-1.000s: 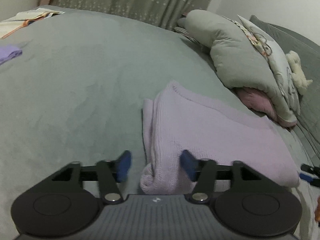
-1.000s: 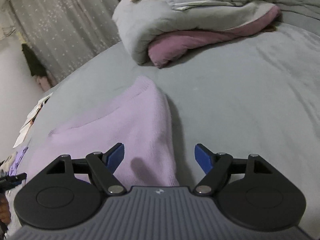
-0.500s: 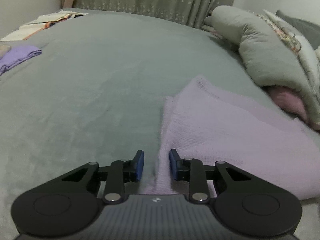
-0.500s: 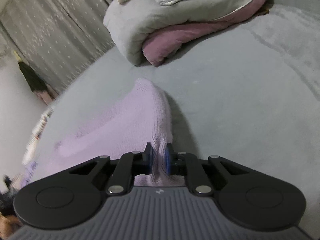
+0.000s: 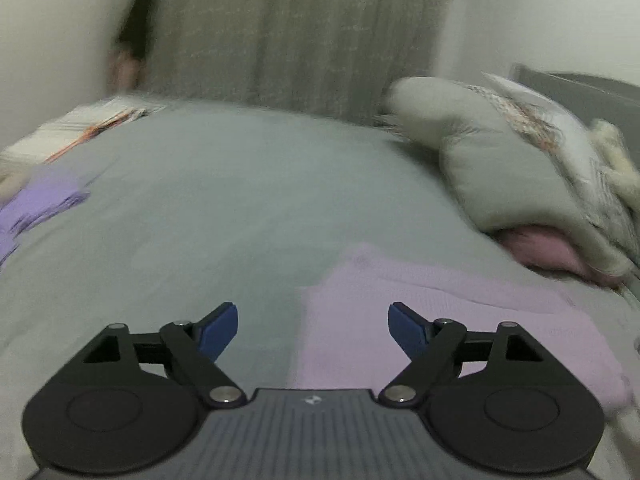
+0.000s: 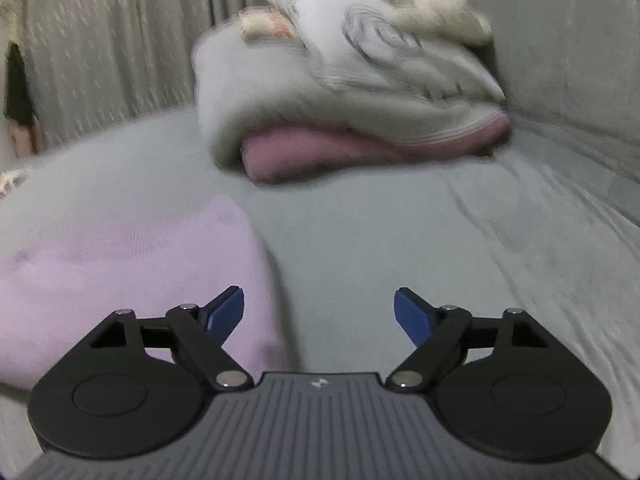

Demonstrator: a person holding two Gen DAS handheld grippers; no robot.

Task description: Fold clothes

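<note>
The sweater, a pale lilac knit, lies folded flat on the grey bed, just in front of the piled duvet near the headboard. In the left wrist view it sits ahead and to the right of the left gripper, whose blue fingers stand wide apart with nothing between them; the garment's near left corner lies under the gap. In the right wrist view the sweater spreads to the left, and the right gripper is likewise spread wide and empty, its left finger above the sweater's right edge. Both views are blurred, so fine detail of the knit cannot be read. The fabric looks soft, thick and limp: light to lift, but it will likely sag and stretch, and its layers may slide apart if only the top one is pinched. The safest hold is probably at the folded edges or corners, taking every layer at once, one gripper at each end. A second purple garment lies well apart at the far left.
</note>
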